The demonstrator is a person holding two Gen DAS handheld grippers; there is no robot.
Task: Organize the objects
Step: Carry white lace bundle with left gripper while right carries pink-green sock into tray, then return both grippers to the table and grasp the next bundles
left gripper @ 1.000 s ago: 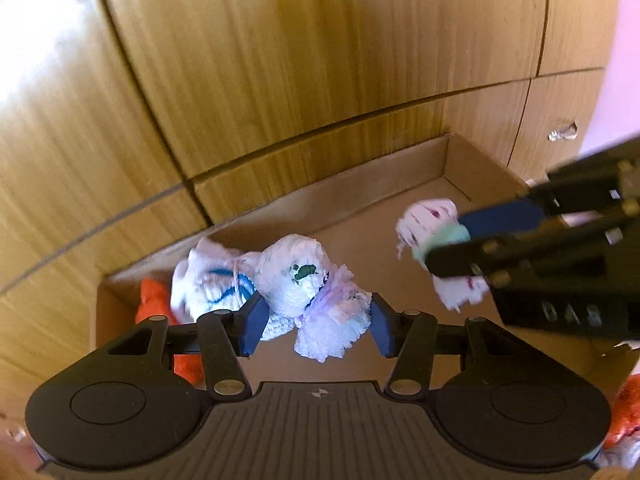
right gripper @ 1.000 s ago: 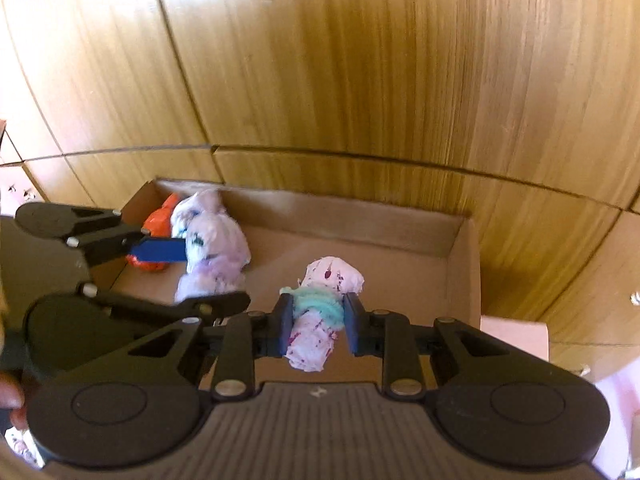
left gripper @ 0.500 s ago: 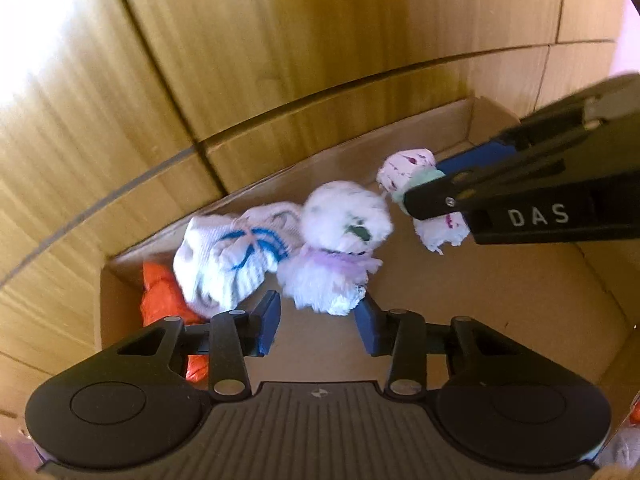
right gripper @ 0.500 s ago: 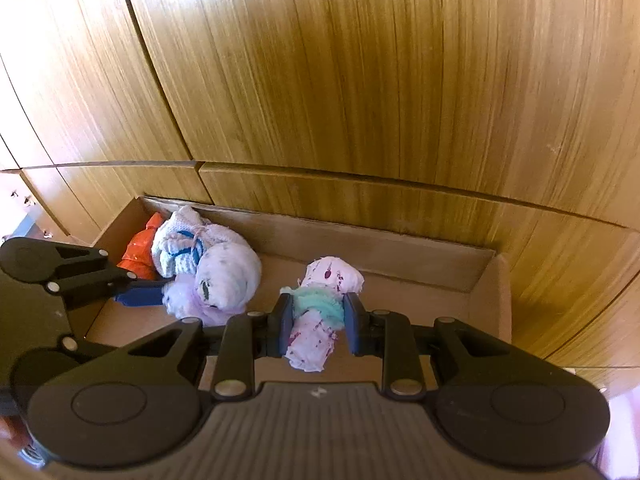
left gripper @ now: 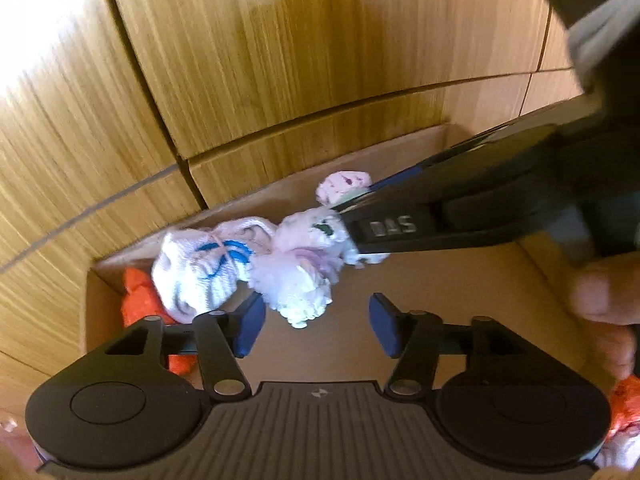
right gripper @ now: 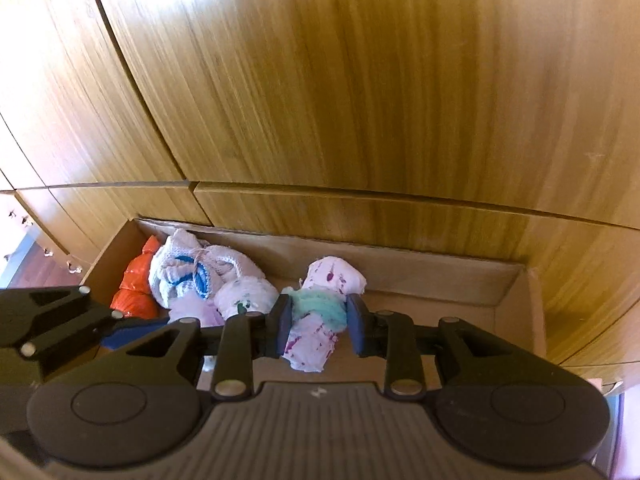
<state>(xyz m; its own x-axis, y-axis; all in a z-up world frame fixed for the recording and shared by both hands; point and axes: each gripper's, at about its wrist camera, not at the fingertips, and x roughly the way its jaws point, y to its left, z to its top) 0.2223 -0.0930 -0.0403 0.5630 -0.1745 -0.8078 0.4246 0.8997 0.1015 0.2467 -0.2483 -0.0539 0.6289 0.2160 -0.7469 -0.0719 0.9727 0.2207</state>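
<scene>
The right gripper (right gripper: 316, 326) clamps a purple-spotted sock roll (right gripper: 320, 320) by its teal band, over the floor of a cardboard box (right gripper: 516, 308) set against wooden cabinets (right gripper: 360, 100). The left gripper (left gripper: 316, 326) gapes wide and holds nothing. Just beyond it a lilac roll (left gripper: 298, 280) lies in the box, touching a blue-striped roll (left gripper: 200, 272) and, beside that, an orange one (left gripper: 138, 300).
</scene>
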